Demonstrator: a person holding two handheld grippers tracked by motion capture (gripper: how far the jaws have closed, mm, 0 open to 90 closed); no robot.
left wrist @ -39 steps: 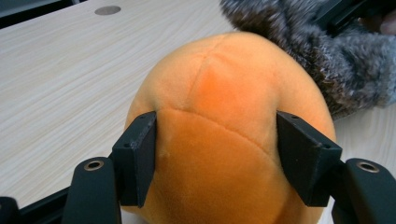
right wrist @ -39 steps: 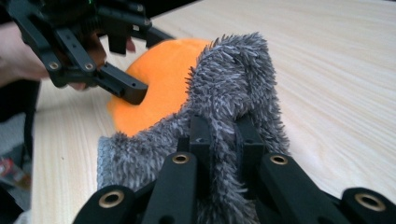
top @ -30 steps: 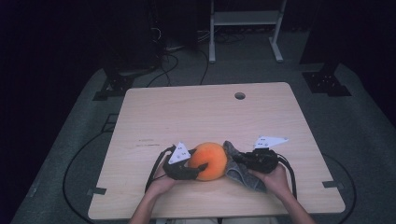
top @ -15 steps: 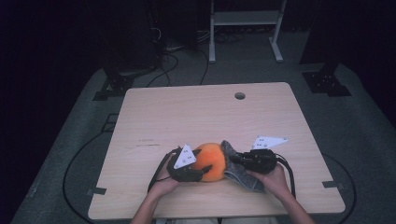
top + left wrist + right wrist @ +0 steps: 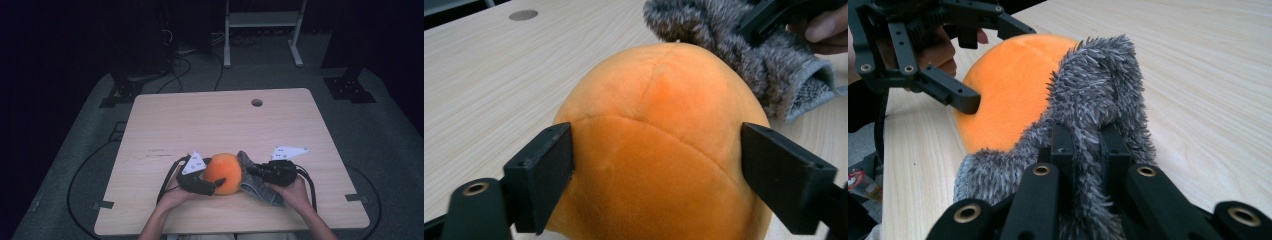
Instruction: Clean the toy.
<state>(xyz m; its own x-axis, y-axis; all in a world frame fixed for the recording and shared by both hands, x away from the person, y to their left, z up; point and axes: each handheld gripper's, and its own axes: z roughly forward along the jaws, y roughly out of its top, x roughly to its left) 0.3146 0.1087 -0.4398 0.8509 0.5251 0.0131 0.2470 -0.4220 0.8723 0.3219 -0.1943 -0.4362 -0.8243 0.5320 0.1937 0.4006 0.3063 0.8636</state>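
The orange plush ball (image 5: 223, 173) rests on the wooden counter (image 5: 215, 125) near its front edge, between the two tools. The grey furry cover (image 5: 257, 182) lies against the ball's right side and trails toward the person's right hand (image 5: 295, 194).

Left tool (image 5: 212, 182): its jaws have just been opening. In the left gripper view the ball (image 5: 664, 150) sits between the two black jaws, which stand wide on either flank. The left jaw lies at the plush surface; a narrow gap shows at the right jaw. The tool is released, with the ball between the jaws but not pinched.

Right tool (image 5: 252, 171): clenched on the grey furry cover. In the right gripper view the jaws stand close together with a fold of the cover (image 5: 1093, 125) pinched between them. The cover arches up from the jaws and drapes against the ball (image 5: 1008, 95). The left tool (image 5: 975, 70) appears beyond it, straddling the ball.
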